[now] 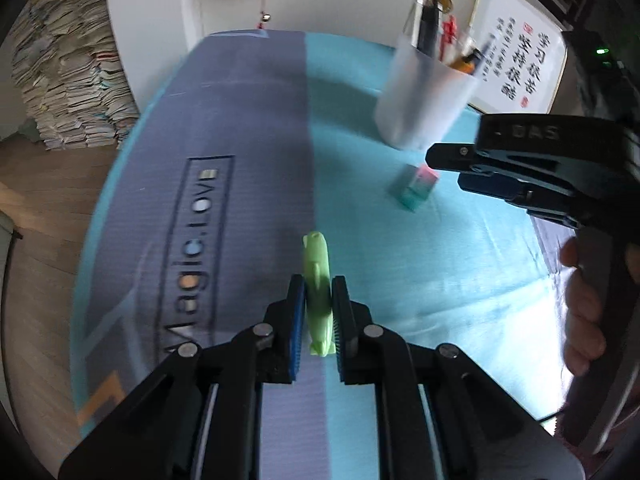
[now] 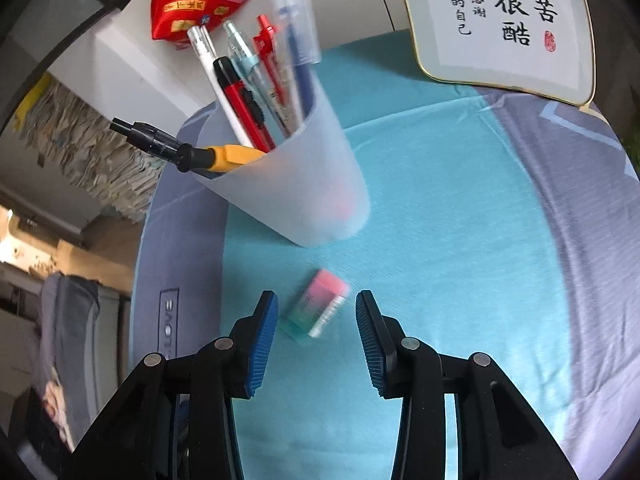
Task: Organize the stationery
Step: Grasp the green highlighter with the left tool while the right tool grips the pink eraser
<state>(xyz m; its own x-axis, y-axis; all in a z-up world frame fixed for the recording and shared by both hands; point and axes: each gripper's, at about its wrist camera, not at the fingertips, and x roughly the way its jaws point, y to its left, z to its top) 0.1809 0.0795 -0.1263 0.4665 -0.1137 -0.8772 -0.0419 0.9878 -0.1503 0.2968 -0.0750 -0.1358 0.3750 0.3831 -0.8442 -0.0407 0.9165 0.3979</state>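
Your work surface is a table under a teal and grey-lilac cloth (image 2: 460, 216), with a framed calligraphy panel (image 2: 500, 24) propped behind and stacked papers (image 1: 68, 80) against the wall. One frosted pen cup (image 2: 296, 184) stands there, several pens and a red utility knife in it. Your left gripper (image 1: 319, 300) is clamped on one green dolphin-shaped piece (image 1: 317, 280). Your right gripper (image 2: 316, 320) stands apart, one pink-and-teal eraser (image 2: 318, 308) lying untouched on the cloth between its pads.

Light green dolphin eraser (image 1: 317, 280), pink-to-teal eraser (image 2: 319, 309), turquoise-and-grey cloth (image 2: 440, 200)
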